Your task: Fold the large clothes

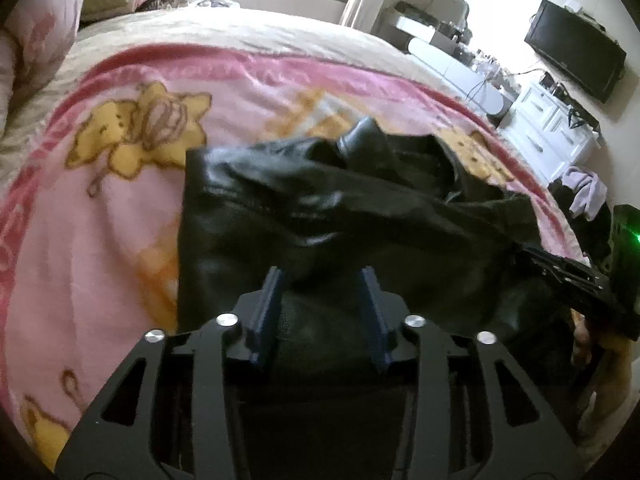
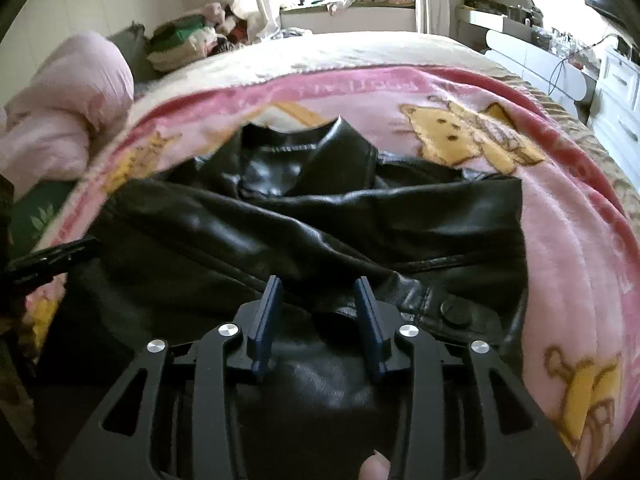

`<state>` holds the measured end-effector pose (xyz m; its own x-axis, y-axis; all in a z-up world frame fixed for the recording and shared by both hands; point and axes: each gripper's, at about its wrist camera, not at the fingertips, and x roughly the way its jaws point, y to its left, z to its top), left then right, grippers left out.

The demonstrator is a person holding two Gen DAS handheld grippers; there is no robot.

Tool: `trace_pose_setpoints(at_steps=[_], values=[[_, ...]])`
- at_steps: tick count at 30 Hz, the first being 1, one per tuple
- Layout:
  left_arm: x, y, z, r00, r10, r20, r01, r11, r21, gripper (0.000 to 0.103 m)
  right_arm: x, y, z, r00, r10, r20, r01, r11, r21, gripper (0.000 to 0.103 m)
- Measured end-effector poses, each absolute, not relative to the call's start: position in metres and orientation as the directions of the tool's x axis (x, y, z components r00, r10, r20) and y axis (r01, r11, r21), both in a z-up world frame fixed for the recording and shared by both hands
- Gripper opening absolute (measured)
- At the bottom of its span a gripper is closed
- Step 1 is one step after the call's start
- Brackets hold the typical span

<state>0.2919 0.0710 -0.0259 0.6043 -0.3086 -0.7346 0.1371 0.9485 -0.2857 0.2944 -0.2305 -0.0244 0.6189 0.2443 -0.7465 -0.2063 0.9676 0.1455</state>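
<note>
Left wrist: jacket [image 1: 320, 208] edges blurred.

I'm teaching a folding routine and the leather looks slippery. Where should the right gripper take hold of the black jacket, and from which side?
On the black leather jacket, grip the stitched hem band beside the snap button, probably coming in from the near edge with the right gripper. That band is a thick, flat, doubled edge lying toward the gripper on the pink blanket, so it should slip less than the rumpled middle.

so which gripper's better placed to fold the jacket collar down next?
Right, probably. The right gripper faces the collar head-on; the left gripper sits toward the jacket side edge. Both look open.
</note>
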Motion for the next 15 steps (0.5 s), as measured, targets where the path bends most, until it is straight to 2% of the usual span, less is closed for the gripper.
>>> trace_pose_setpoints(at_steps=[1, 4, 7, 9, 11, 15], values=[[0.29, 0.071, -0.022, 0.613, -0.307, -0.728, 0.139, 0.949, -0.283, 0.042, 0.291, -0.232, -0.019, 0.626, 0.25, -0.738, -0.209, 0.966, 0.15, 0.044], [0.285, 0.072, -0.009, 0.635, -0.314, -0.706, 0.149, 0.946, -0.287, 0.047, 0.285, -0.235, -0.008, 0.645, 0.258, -0.72, -0.214, 0.965, 0.154, 0.045], [0.281, 0.072, 0.001, 0.654, -0.303, -0.693, 0.147, 0.95, -0.276, 0.062, 0.278, -0.239, 0.002, 0.657, 0.277, -0.701, -0.224, 0.96, 0.169, 0.052], [0.279, 0.074, 0.005, 0.663, -0.294, -0.688, 0.138, 0.952, -0.274, 0.069, 0.274, -0.24, 0.007, 0.667, 0.284, -0.689, -0.23, 0.958, 0.172, 0.055], [0.277, 0.074, 0.01, 0.674, -0.286, -0.681, 0.128, 0.953, -0.273, 0.082, 0.268, -0.242, 0.014, 0.675, 0.294, -0.677, -0.237, 0.955, 0.178, 0.058], [0.27, 0.069, 0.019, 0.692, -0.26, -0.674, 0.135, 0.963, -0.233, 0.083, 0.256, -0.243, 0.024, 0.69, 0.304, -0.657, -0.253, 0.952, 0.175, 0.061]])
